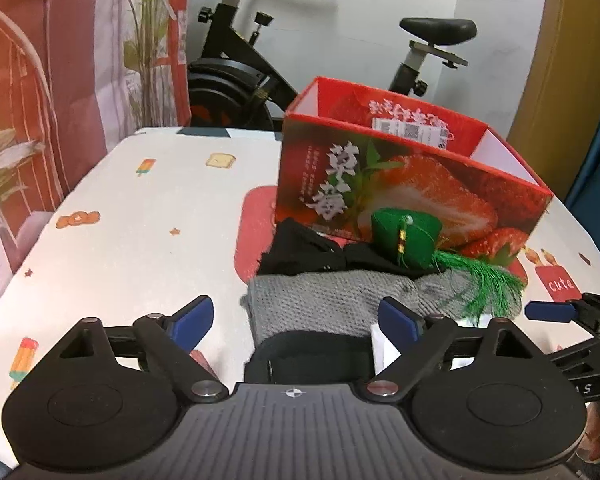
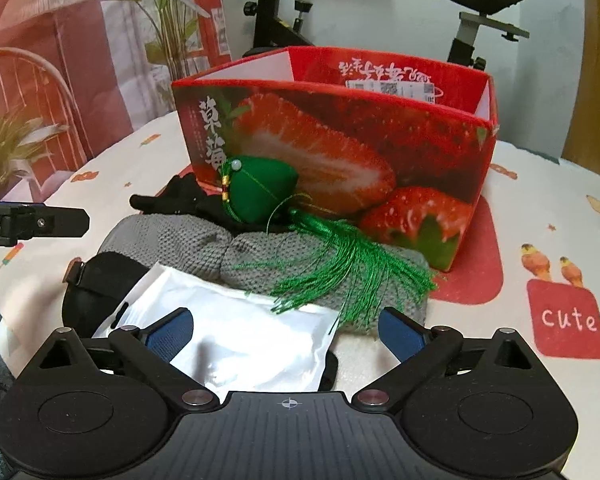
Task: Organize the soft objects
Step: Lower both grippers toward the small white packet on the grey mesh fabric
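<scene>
A pile of soft things lies in front of a red strawberry-print box. It holds a grey knitted cloth, a black cloth, a green sachet with a green tassel, a black strapped pad and a white pouch. My left gripper is open, its blue pads either side of the black pad and the grey cloth's near edge. My right gripper is open astride the white pouch.
The table wears a white cloth with cartoon prints and a red "cute" patch. An exercise bike stands behind the table, with a patterned curtain to the left. Each gripper shows at the edge of the other's view.
</scene>
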A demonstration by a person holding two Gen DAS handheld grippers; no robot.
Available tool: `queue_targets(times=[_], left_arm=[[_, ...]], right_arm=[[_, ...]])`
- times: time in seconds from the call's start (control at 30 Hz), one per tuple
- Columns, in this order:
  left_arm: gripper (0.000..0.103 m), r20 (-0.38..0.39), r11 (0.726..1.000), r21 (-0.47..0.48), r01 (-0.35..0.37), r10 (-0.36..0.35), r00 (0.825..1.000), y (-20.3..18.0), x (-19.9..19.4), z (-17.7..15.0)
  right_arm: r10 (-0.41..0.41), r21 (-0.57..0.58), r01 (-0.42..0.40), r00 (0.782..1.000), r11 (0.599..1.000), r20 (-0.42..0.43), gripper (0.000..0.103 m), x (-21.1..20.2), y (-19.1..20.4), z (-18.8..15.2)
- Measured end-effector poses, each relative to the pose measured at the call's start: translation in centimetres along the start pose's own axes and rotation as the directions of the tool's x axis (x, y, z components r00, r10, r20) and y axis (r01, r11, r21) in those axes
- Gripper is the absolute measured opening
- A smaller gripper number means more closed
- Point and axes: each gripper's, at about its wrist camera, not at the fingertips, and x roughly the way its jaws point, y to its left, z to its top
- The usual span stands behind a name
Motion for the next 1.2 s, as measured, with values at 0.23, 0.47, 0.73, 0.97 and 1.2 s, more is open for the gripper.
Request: queue_targets(times=[0.23, 0.47, 0.73, 0.97, 1.2], left_arm=[[0.069, -0.025, 0.999, 0.004, 0.041, -0.041, 0.999, -0.3, 0.2, -0.8], [0.049, -0.044, 0.996, -0.012, 0.086, -0.086, 0.995, -0.3, 0.6, -1.1], [0.044, -0.078, 0.99, -0.022, 0.139, -0.141, 0.987, -0.7, 1.4, -1.7], [0.044, -0.104, 0.985, -0.034, 0.167, -0.169, 0.98, -0.9, 1.9, -2.4], [0.043, -0.111, 0.987, -0.034, 0.154, -0.157, 0.981, -1.1, 2.4, -2.7]], right_arm=[[0.01, 0.008, -0.01, 0.999, 1.0, -0.032, 0.095, 0.4, 0.1, -0.9], [0.033, 0.004, -0.033, 0.997, 0.999, -0.069, 0.086, 0.9, 0.5, -1.4], [0.069, 0.023, -0.067, 0.994, 0.997, -0.086, 0.077, 1.4, 0.7, -1.5], [0.068, 0.017, -0.067, 0.994, 0.998, -0.081, 0.074, 2.4, 1.6, -1.1], [0.079, 0.005, -0.079, 0.993, 0.997, -0.089, 0.075, 3.7, 2.4, -0.1]])
